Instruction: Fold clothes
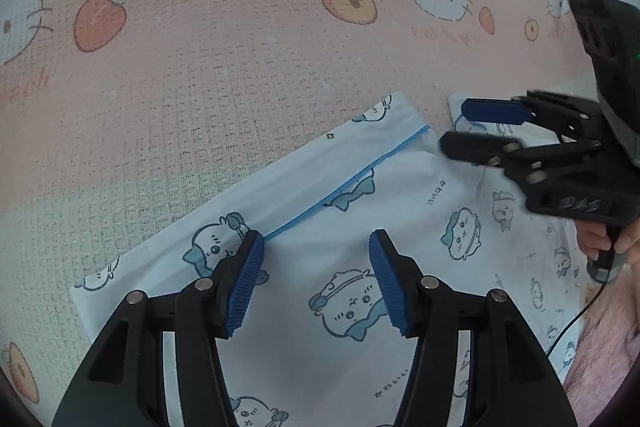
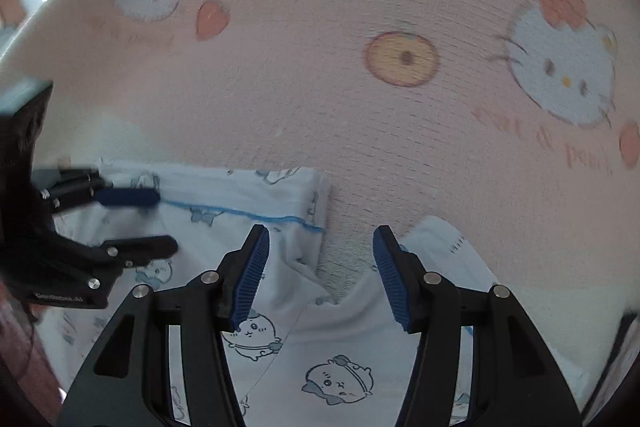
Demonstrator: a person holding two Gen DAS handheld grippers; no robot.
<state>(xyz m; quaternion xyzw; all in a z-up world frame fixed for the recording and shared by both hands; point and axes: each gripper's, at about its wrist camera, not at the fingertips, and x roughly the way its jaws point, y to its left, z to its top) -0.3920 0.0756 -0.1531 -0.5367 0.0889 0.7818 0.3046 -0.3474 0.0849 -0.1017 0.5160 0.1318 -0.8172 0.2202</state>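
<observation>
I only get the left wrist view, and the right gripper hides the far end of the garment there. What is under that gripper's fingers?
Observer: The right gripper is open over a bare strip of pink sheet, with nothing between its pads.
Operator: So is the garment split there?
Observer: Partly. The garment has two parts that meet in a V-shaped notch, nearer the camera than the fingertips.
Operator: What lies to the right of the strip?
Observer: A second flap of the same cloth, lying on the sheet and running on to the right.
</observation>
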